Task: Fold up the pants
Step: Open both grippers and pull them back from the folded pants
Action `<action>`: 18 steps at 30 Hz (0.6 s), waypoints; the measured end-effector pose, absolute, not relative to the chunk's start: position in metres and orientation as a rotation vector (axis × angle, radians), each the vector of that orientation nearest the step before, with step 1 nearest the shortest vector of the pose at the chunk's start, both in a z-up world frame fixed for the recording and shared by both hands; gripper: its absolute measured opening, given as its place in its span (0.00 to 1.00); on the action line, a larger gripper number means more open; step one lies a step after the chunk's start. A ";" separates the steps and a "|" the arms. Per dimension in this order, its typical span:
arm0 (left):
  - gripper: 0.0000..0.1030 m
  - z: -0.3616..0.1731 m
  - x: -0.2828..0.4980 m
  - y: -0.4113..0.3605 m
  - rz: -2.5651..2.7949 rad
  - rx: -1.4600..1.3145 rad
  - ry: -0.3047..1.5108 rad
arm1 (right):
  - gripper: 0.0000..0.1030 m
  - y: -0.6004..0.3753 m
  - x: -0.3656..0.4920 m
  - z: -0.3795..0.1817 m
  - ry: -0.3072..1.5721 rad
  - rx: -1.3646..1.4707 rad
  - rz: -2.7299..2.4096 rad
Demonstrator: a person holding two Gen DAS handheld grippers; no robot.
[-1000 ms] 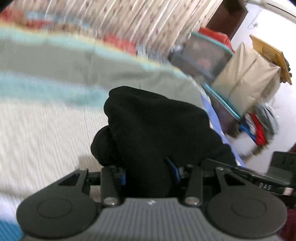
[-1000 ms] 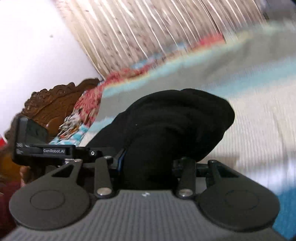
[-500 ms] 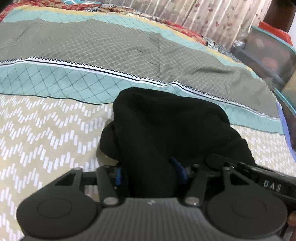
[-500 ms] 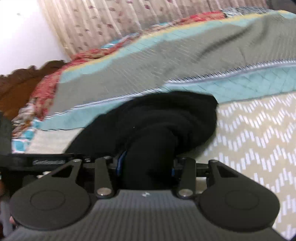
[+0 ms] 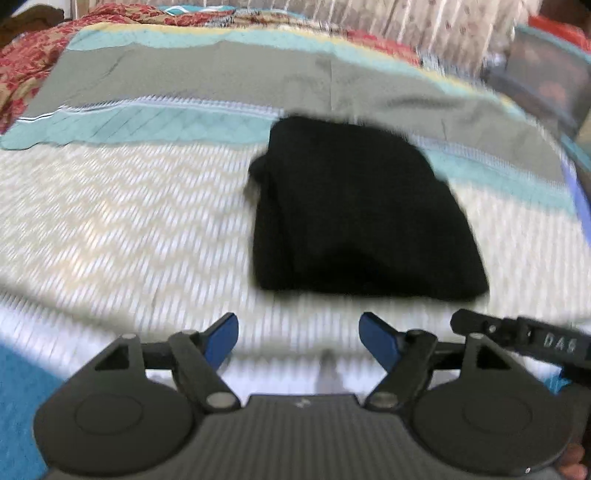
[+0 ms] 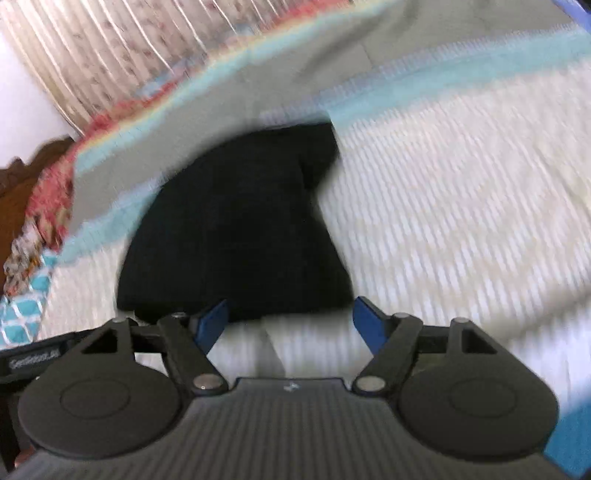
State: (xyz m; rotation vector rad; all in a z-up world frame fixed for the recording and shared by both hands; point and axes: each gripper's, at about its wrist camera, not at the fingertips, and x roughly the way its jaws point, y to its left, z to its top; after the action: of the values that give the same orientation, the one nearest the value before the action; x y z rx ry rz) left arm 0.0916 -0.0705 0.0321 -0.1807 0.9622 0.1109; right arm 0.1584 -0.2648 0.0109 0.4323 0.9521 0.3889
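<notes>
Nearest you, the left gripper (image 5: 298,334) has its jaws apart and opening, with only bedspread (image 5: 122,229) showing between the blue pads (image 5: 221,338). The right gripper (image 6: 291,325) is in the same condition: jaws apart and opening, nothing clamped. In the right wrist view its left pad overlaps the near hem of the cloth, but blur prevents you from confirming contact.

Just beyond both grippers, the pants (image 5: 354,214) lie on the pale zigzag area of the bedspread as a compact black bundle, near edge towards you, far edge reaching the teal stripe.

Handling judgement:
- Treat the pants as soft, light and limp. They will sag from any single grip point and will not hold a crease unaided.
- The stacked layers can slide on each other. Take hold through the full thickness at an edge or corner, not on the top layer alone.
- Use both grippers at the two near corners if you must lift or shift the bundle.

Orientation: the bundle reads as roughly rectangular, slightly longer from near to far than across, so its long axis runs away from you towards the curtain (image 5: 424,26). Waist and cuffs cannot be told apart. The fold appears largely complete.
</notes>
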 end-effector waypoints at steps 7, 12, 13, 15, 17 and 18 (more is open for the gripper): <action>0.81 0.028 -0.003 -0.105 0.136 -0.145 1.038 | 0.74 -0.279 0.053 0.019 0.952 0.320 0.403; 0.84 0.028 -0.041 -0.129 0.149 -0.102 1.032 | 0.86 -0.289 0.001 0.021 0.925 0.241 0.350; 0.87 0.027 -0.046 -0.131 0.153 -0.100 1.038 | 0.88 -0.292 -0.006 0.021 0.925 0.231 0.338; 0.94 0.022 -0.055 -0.137 0.156 -0.087 1.053 | 0.91 -0.297 -0.017 0.017 0.939 0.213 0.314; 0.95 0.018 -0.063 -0.141 0.173 -0.066 1.062 | 0.94 -0.297 -0.023 0.011 0.941 0.190 0.279; 0.96 0.016 -0.065 -0.143 0.179 -0.058 1.066 | 0.94 -0.298 -0.028 0.010 0.938 0.186 0.268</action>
State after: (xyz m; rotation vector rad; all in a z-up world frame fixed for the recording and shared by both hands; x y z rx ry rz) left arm -0.0654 -0.1427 0.0159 -0.0575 1.0664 0.1794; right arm -0.0282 -0.2985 0.0102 0.1863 0.9376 0.2683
